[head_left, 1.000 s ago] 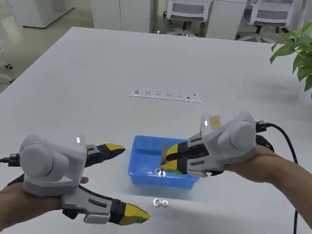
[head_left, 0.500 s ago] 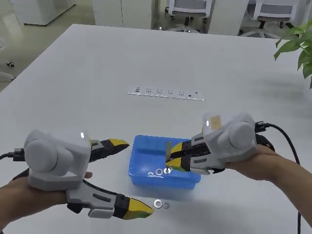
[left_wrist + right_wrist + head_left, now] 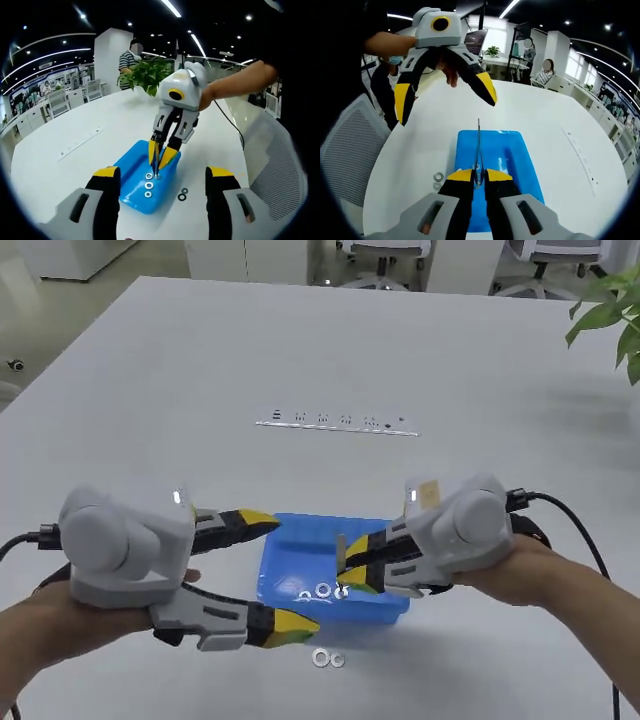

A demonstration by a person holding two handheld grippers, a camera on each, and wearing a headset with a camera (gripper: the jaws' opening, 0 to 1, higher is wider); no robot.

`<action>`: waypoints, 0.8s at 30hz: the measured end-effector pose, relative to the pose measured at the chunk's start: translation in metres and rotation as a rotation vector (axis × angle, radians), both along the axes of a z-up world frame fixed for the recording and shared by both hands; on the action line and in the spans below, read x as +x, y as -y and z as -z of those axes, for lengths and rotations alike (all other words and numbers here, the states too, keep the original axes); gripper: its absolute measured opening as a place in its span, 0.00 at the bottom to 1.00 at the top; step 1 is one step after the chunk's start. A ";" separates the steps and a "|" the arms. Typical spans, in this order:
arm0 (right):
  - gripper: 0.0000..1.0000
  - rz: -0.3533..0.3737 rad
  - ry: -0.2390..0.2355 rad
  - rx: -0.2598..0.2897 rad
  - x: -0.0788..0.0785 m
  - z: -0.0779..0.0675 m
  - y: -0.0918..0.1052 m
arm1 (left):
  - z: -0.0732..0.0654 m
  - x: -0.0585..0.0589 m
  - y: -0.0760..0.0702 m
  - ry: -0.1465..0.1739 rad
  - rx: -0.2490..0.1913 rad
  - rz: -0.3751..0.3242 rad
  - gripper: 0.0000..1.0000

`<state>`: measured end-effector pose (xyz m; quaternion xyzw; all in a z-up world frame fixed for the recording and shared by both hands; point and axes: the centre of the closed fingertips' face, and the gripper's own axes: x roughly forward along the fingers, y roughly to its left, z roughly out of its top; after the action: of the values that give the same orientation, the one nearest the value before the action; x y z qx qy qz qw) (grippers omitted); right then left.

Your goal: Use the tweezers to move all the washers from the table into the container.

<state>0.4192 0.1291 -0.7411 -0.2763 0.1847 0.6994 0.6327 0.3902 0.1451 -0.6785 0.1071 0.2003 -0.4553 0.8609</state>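
A blue container (image 3: 300, 558) sits on the white table and holds three washers (image 3: 322, 592). Two more washers (image 3: 328, 658) lie on the table just in front of it. My right gripper (image 3: 350, 570) is shut on the tweezers (image 3: 340, 545), whose tips hang inside the container close to the washers. In the right gripper view the tweezers (image 3: 478, 142) run out from the right gripper (image 3: 479, 176) over the container (image 3: 505, 160). My left gripper (image 3: 282, 573) stands open at the container's left side, holding nothing. In the left gripper view the table washers (image 3: 183, 194) lie right of the container (image 3: 132, 182).
A white power strip (image 3: 335, 422) lies further back on the table. A green plant (image 3: 610, 310) stands at the far right. Office chairs stand beyond the table's far edge. A black cable (image 3: 590, 540) runs from the right gripper.
My left gripper has risen and moved right, closer to the container. The right gripper stays over the container with the tweezers.
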 end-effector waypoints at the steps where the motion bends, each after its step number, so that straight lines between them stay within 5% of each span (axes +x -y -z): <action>1: 0.09 0.001 -0.007 0.000 0.001 0.001 0.000 | -0.001 0.001 0.002 0.005 0.006 0.006 0.69; 11: 0.09 -0.022 -0.010 -0.016 0.000 0.011 -0.001 | 0.003 0.027 0.012 0.032 0.047 0.073 0.31; 17: 0.09 -0.033 -0.011 -0.019 0.000 0.013 -0.001 | 0.006 0.034 0.020 0.052 0.073 0.123 0.22; 24: 0.09 -0.036 -0.012 -0.023 0.000 0.015 0.000 | 0.011 0.032 0.031 0.039 0.086 0.170 0.12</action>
<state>0.4195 0.1289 -0.7563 -0.2826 0.1912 0.7102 0.6158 0.4226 0.1139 -0.6900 0.1697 0.1930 -0.5156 0.8174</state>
